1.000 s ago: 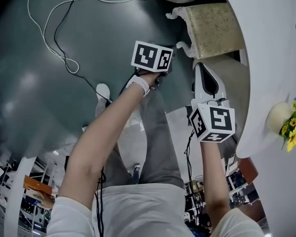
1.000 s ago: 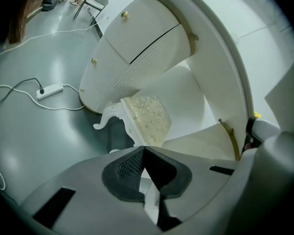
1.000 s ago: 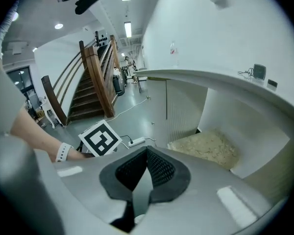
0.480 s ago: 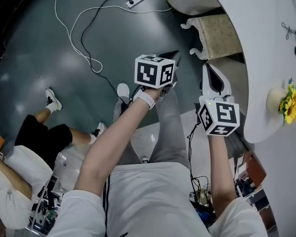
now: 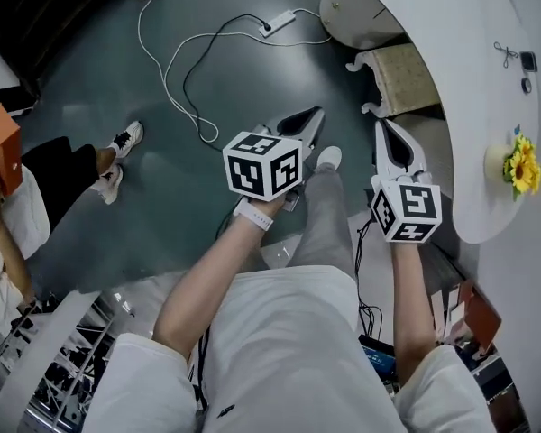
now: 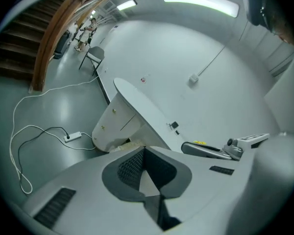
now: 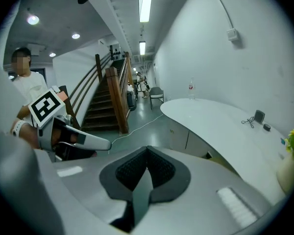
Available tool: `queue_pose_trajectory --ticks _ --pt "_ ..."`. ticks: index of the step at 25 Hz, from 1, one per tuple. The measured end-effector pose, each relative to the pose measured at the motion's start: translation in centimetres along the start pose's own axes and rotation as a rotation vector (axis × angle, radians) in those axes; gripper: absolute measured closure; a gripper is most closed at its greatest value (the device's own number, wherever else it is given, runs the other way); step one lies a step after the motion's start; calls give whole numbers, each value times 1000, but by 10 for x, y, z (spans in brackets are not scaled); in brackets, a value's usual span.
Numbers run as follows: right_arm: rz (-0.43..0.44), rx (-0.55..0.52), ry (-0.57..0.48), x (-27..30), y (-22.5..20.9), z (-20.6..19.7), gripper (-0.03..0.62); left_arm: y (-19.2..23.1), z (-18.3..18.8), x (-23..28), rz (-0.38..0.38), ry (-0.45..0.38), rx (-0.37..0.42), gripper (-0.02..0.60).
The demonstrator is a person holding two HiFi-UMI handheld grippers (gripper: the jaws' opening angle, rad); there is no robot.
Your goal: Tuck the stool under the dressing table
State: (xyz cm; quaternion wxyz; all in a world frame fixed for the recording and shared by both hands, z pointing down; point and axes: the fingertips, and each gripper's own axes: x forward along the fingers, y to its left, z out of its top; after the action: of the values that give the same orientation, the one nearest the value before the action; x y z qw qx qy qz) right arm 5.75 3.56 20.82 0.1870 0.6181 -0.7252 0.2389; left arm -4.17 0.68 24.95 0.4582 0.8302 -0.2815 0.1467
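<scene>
The stool [image 5: 406, 75], white-framed with a beige cushion, stands on the grey floor with its far side under the rim of the curved white dressing table [image 5: 464, 88]. My left gripper [image 5: 312, 115] hangs shut and empty above the floor, left of the stool and clear of it. Shut and empty too, my right gripper [image 5: 382, 129] is held just in front of the stool without touching it. In the left gripper view the shut jaws [image 6: 145, 151] point toward the dressing table [image 6: 137, 102]. The right gripper view looks over shut jaws [image 7: 147, 153] along the tabletop [image 7: 220, 126].
A power strip with a white cable [image 5: 279, 21] lies on the floor beyond my left gripper. A person [image 5: 18, 206] sits at the left beside an orange box [image 5: 0, 142]. A vase of yellow flowers [image 5: 520, 165] and small items [image 5: 516, 59] rest on the table. A wooden staircase [image 7: 105, 102] rises behind.
Both grippers have risen and drawn back from the stool, staying shut. The view has lifted, so the stool looks smaller and farther, and the seated person has come into sight.
</scene>
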Motion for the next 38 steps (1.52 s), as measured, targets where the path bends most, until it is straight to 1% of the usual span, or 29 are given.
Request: queue_pose_trajectory --ticks 9,15,19,24,27,30,38 --pt "44 -63 -97 -56 64 71 582 -42 56 -131 -8 -176 105 572" --pt "52 -96 -163 -95 101 110 582 -73 88 -211 -20 -295 229 572" --pt "68 -117 -202 -118 129 128 582 -88 103 -255 -20 -365 302 572" --pt "90 -145 -263 -141 162 151 582 -97 116 -305 2 -439 391 572" --pt "99 -157 -298 -151 180 162 582 -97 121 -329 10 -465 421 572" --pt "105 -165 -320 -156 191 170 582 -95 123 -345 20 -479 434 572" --pt "100 -167 -341 -161 207 174 582 -88 125 -364 35 -505 442 572"
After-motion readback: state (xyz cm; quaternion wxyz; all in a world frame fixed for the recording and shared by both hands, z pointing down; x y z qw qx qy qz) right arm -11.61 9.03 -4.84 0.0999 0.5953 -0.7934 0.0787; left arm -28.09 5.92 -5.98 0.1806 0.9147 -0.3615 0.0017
